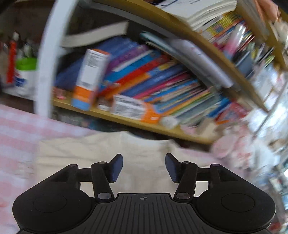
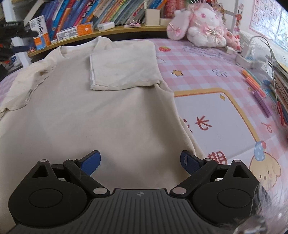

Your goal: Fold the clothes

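Fingers of both the right gripper and left gripper spread apart, empty, above the cream shirt; books fill the shelf.

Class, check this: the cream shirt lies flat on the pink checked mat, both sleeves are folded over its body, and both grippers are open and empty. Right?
Not quite. Only one sleeve is folded over the shirt; the other sleeve lies spread out to the side, as the right wrist view shows. The rest holds: pink checked mat, left gripper and right gripper open and empty.
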`<state>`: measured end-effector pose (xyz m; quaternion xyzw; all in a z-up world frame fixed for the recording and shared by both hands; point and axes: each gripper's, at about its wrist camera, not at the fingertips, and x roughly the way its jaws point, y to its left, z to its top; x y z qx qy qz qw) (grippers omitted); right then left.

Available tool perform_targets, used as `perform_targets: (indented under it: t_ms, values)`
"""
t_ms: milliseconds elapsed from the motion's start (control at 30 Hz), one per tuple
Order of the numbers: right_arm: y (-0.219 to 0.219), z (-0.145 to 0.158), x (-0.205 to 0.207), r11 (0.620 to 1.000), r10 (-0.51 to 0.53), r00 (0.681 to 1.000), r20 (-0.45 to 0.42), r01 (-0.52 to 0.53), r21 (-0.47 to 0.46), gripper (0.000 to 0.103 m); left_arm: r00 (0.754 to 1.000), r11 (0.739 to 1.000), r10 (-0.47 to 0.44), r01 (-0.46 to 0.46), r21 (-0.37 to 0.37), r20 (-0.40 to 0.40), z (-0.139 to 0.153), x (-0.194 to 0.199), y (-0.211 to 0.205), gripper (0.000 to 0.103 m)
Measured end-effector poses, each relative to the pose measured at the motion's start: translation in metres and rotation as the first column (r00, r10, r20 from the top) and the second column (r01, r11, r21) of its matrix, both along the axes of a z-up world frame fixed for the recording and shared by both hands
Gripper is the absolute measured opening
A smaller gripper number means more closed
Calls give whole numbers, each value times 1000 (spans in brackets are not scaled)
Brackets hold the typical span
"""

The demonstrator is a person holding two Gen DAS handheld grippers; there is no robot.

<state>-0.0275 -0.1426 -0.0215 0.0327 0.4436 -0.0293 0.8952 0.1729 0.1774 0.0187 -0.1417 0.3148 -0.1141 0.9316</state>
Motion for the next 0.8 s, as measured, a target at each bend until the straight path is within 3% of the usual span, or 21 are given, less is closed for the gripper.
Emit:
perform_targets:
  t_ms: [133, 233, 367, 400, 500, 567, 633, 733, 800]
  values:
    - [-2, -3, 5, 1000, -19, 1000, -18, 20, 16, 96, 998, 987, 10, -1, 160, -57, -17, -15, 5, 47]
    - [2, -4, 8, 1000, -9, 1000, -19, 10, 12, 96, 997, 981, 10, 6, 196, -79, -26, -25, 7, 47]
    - [12, -4, 9, 1000, 24, 999, -21, -24, 0, 96, 998, 983, -1, 11, 181, -58, -26, -27, 1, 45]
    - [14, -3, 10, 1000, 29, 999, -20, -29, -4, 96, 999, 984, -8, 16, 178, -44, -26, -26, -3, 38]
    - [16, -2, 9, 999, 33, 999, -16, -33, -15, 96, 999, 997, -31, 33, 63, -36, -30, -12, -12, 23]
    - [17, -1, 7, 999, 31, 999, -13, -31, -22, 96, 998, 1000, -18, 18, -3, -59, -37, 0, -17, 22]
    - [18, 1, 6, 999, 29, 1000, -11, -29, -28, 96, 993, 1000, -30, 31, 1, -117, -49, 11, -27, 22]
    - [19, 3, 4, 999, 26, 1000, -6, -26, -39, 96, 989, 996, -62, 71, 62, -132, -57, 13, -38, 26]
    - [20, 4, 3, 999, 24, 1000, -4, -25, -45, 96, 985, 996, -67, 75, 50, -159, -53, 11, -36, 27]
